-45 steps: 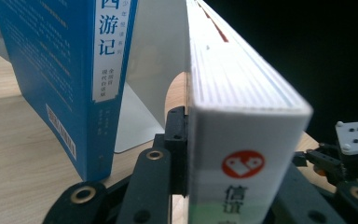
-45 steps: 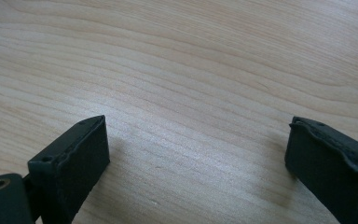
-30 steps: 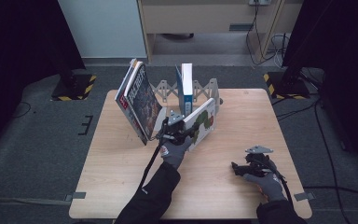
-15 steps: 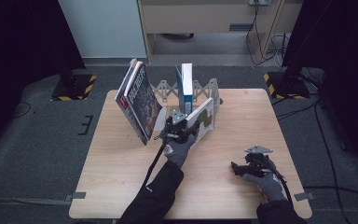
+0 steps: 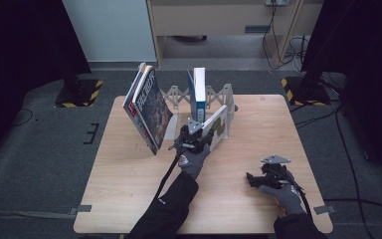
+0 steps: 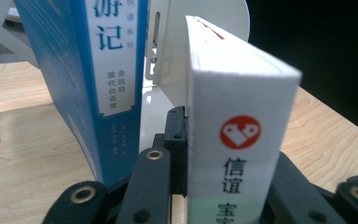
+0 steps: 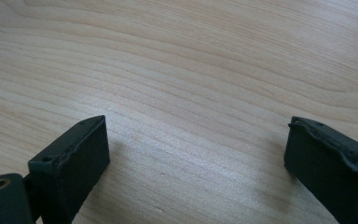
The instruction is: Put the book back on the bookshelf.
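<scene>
High view: left gripper [image 5: 197, 135] at the middle of the wooden table [image 5: 129, 199], jaws clamped across a white book [image 5: 218, 125]. Book tilted, top leaning toward the far right against the end plate of the white folding book rack [image 5: 229, 97], long axis slanting from near left to far right, spine toward the person. Just beyond, a blue book [image 5: 197, 92] upright in the rack, long axis vertical, spine facing the person. At the rack's left end, a dark-covered magazine [image 5: 149, 107], leaning left with its lower edge on the table. Right gripper [image 5: 258, 178] low at the near right, well apart from the books, pointing left.

Left gripper view: white book [image 6: 237, 140] pinched between the two black jaws, spine toward the camera with a red round logo and black characters, top edge running away and up. Blue book [image 6: 114, 60] close on the left, upright; rack plate [image 6: 168, 60] behind.

Right gripper view: right gripper [image 7: 196, 154] with jaws spread wide, nothing between, bare table [image 7: 191, 60] beneath.
</scene>
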